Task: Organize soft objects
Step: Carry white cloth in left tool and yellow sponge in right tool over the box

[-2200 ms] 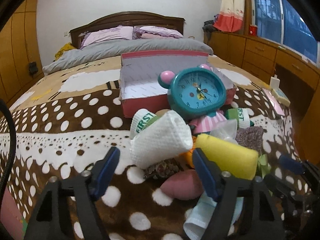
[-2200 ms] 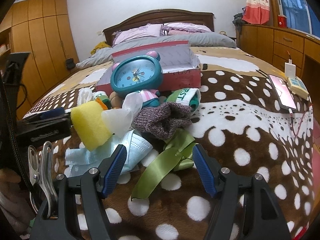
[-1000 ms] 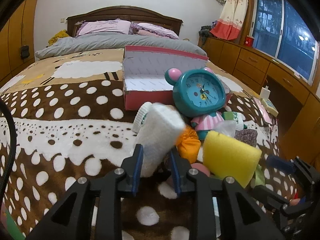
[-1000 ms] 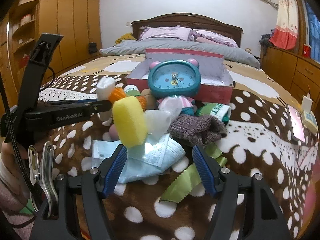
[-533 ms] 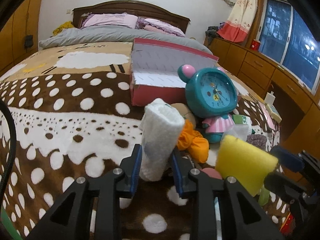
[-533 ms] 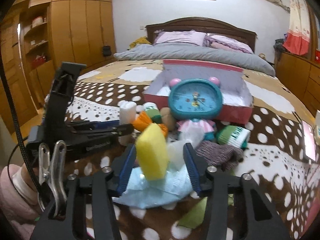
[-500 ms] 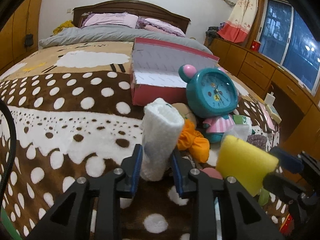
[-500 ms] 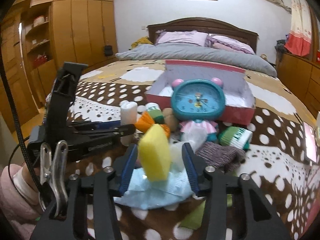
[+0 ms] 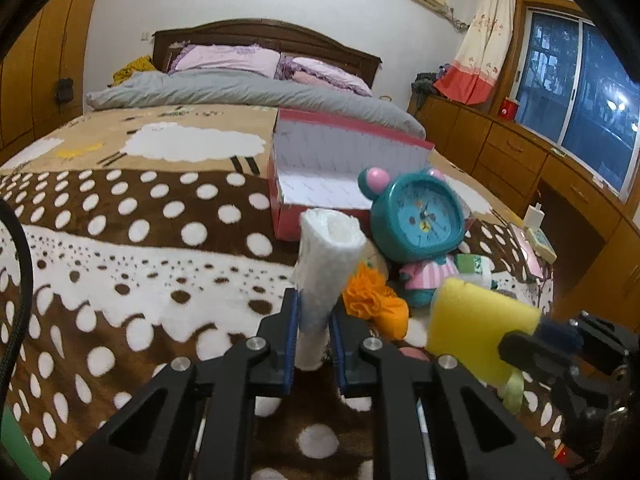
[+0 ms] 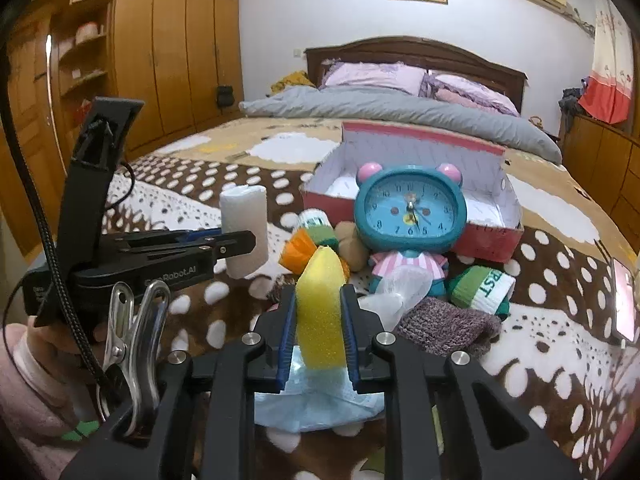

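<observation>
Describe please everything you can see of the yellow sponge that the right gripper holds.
The yellow sponge is a thick block of porous foam, bright yellow, with rounded corners. The right gripper is shut on it: the blue-padded fingers press its two broad faces and pinch it narrower. It stands upright, lifted above the light blue face mask on the bed, in front of the teal alarm clock. Only the fingers appear to touch it.

White roll (image 9: 325, 264) between fingers (image 9: 289, 332)

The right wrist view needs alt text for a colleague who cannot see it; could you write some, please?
The right gripper squeezes an upright yellow sponge above a spotted blanket. Beyond stand a teal alarm clock and an open red box.
</observation>
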The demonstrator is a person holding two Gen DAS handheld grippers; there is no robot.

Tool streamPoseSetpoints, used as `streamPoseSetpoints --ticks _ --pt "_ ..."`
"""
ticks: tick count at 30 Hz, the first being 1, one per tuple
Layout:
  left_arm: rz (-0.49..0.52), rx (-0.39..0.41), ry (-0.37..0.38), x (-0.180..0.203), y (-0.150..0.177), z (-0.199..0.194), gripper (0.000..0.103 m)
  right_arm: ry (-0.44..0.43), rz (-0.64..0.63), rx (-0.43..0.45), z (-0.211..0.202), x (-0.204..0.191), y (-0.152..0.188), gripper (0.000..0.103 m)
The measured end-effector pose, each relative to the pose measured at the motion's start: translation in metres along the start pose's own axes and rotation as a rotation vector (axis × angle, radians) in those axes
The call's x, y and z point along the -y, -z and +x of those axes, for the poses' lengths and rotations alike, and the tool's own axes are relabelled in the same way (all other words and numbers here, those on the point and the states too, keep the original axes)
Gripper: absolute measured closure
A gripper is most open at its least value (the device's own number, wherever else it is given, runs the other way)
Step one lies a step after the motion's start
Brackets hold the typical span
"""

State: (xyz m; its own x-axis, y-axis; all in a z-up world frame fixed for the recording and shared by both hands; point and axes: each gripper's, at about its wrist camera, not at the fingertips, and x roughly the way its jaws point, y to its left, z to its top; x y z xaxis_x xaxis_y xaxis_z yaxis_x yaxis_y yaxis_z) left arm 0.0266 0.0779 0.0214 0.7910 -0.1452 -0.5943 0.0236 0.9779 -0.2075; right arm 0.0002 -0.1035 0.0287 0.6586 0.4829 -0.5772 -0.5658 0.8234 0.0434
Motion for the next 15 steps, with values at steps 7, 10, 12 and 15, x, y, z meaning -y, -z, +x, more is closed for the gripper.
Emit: streamPoseSetpoints --ticks 7,10,12,15 --pt "0.038 0.045 -0.002 0.012 -0.012 -0.017 0.088 -0.036 0.009 0.054 -0.022 0.001 -0.010 0.081" --pt "0.052 0.054 0.009 0.017 -0.021 -0.020 0.088 -0.042 0.013 0.062 -0.027 0.005 -0.014 0.081" --pt "0.059 0.054 0.019 0.020 -0.029 -0.021 0.088 -0.032 0.016 0.068 -0.030 0.009 -0.018 0.081" --pt "0.066 0.055 0.031 0.025 -0.043 -0.020 0.088 -0.023 0.026 0.076 -0.035 0.018 -0.025 0.081"
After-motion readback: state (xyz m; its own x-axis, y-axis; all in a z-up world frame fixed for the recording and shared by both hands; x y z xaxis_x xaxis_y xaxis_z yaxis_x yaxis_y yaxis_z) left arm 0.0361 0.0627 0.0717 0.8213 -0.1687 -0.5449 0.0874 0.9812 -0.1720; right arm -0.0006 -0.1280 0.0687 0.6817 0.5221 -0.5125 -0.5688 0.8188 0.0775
